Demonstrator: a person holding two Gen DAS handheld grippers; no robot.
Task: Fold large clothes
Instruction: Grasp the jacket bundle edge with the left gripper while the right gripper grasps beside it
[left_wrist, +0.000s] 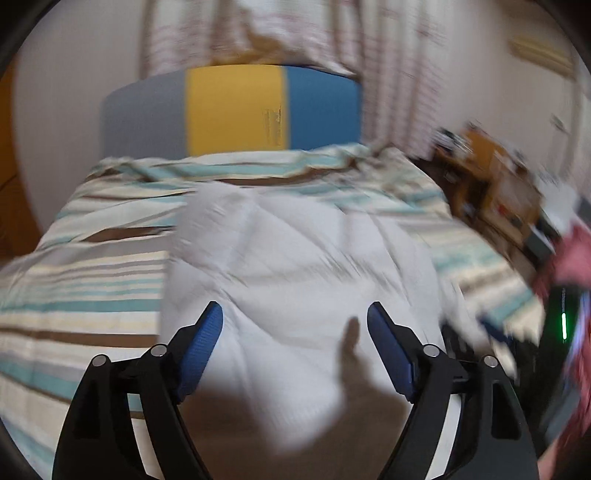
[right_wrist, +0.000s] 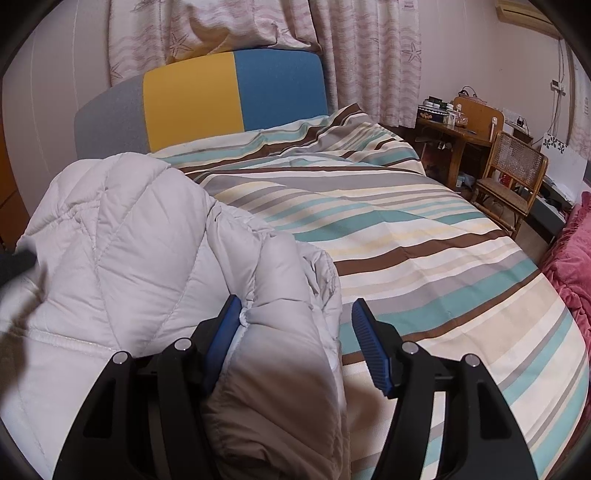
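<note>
White quilted jacket (right_wrist: 147, 258) lies on bed with striped cover (right_wrist: 424, 240), filling left and centre of right wrist frame, centre of left wrist frame (left_wrist: 295, 266). Right tongs (right_wrist: 295, 317) spread wide; folded jacket edge sits between fingers, left blue pad (right_wrist: 221, 343) touching fabric, right pad clear, nothing clamped. Left tongs (left_wrist: 295, 317) wide apart above jacket; view blurred, seemingly gripping nothing. Grey-yellow-blue headboard (right_wrist: 221, 96) upper centre. Wicker chair (right_wrist: 513, 177) at right edge.
</note>
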